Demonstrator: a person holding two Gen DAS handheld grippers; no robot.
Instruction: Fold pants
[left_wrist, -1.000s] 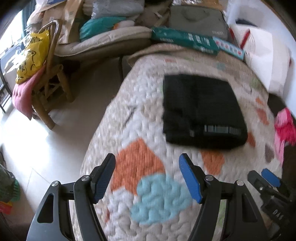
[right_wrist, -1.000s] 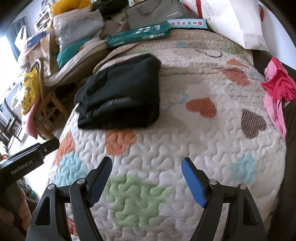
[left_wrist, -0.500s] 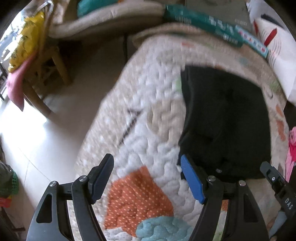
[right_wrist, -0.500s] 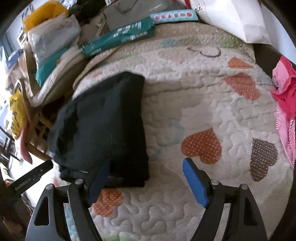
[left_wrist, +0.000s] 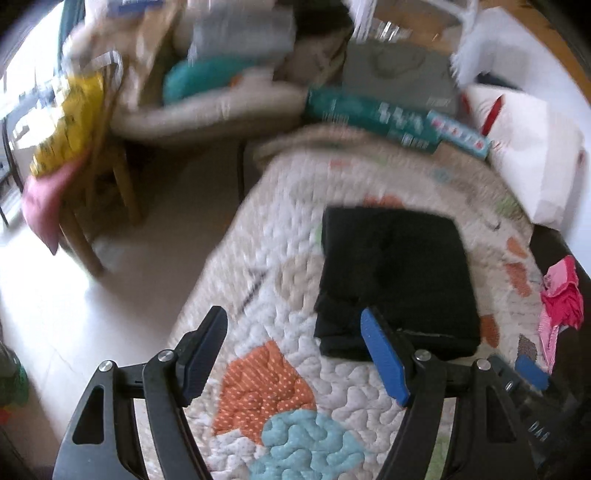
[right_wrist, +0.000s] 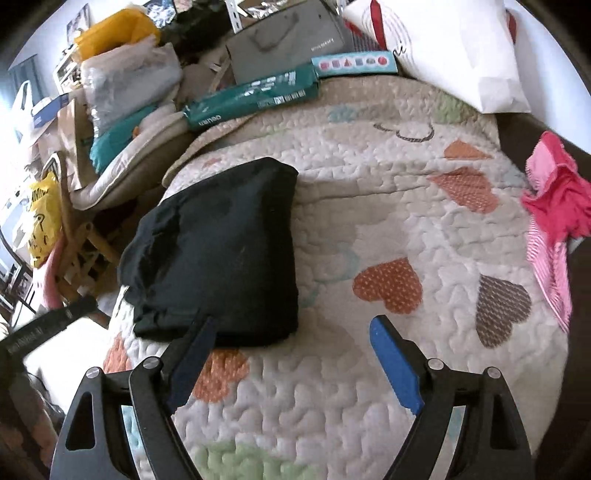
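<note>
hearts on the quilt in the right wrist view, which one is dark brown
The dark brown heart sits at the right, just right of the orange dotted heart, below the pink clothes. The other hearts are orange, teal or green.

light: daylight from left, floor (left_wrist: 55, 302) glare | left view motion-blurred | fisheye edges dark

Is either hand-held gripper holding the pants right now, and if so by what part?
Nothing is held. The left hand-held gripper and right hand-held gripper are both open above the quilt; the folded black pants lie free.
</note>
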